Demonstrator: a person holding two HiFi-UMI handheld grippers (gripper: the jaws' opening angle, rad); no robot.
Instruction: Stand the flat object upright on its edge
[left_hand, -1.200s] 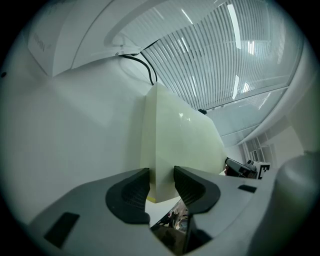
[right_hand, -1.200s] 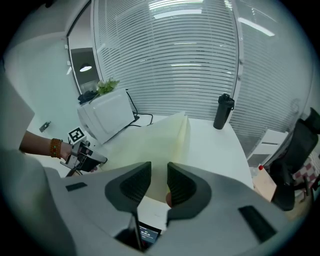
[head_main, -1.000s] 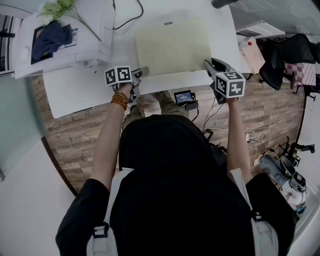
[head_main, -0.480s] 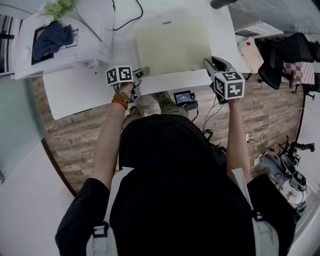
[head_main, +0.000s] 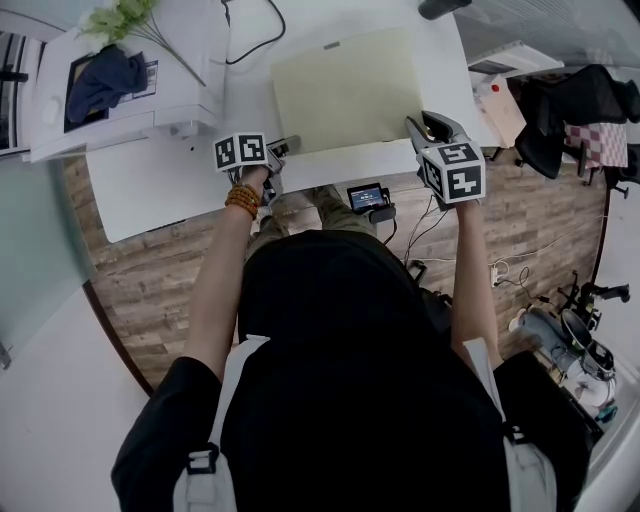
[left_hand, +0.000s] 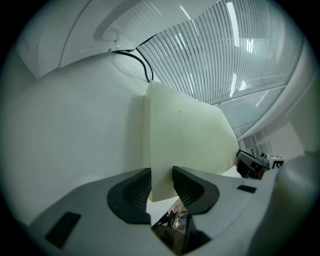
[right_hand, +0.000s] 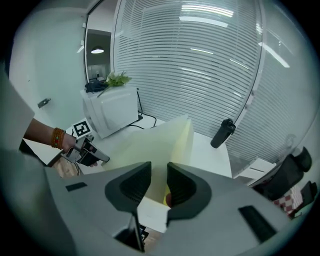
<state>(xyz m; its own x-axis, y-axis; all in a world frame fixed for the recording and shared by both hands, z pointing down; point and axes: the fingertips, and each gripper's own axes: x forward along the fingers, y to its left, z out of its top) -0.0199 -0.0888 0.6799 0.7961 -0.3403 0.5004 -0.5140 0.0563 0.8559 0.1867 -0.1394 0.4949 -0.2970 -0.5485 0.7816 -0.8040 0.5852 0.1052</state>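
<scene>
A pale yellow-green flat board (head_main: 345, 88) rests on the white table (head_main: 150, 185). My left gripper (head_main: 285, 147) is at the board's near left corner. In the left gripper view the corner of the board (left_hand: 185, 140) fills the gap between the dark pads, and the jaws of the left gripper (left_hand: 161, 182) are closing on it. My right gripper (head_main: 418, 130) holds the near right corner. In the right gripper view the board (right_hand: 160, 137) slopes upward from between the pads of the right gripper (right_hand: 159, 182), which is shut on it.
A white printer-like box (head_main: 130, 85) with a plant and a dark cloth stands at the back left. A black cable (head_main: 255, 40) runs behind the board. A black cylinder (right_hand: 222, 132) stands at the far right corner. A small screen device (head_main: 368, 195) hangs below the table's front edge.
The right gripper has shifted slightly up and away, and the board looks a little more raised on that side. The left gripper has hardly moved.
</scene>
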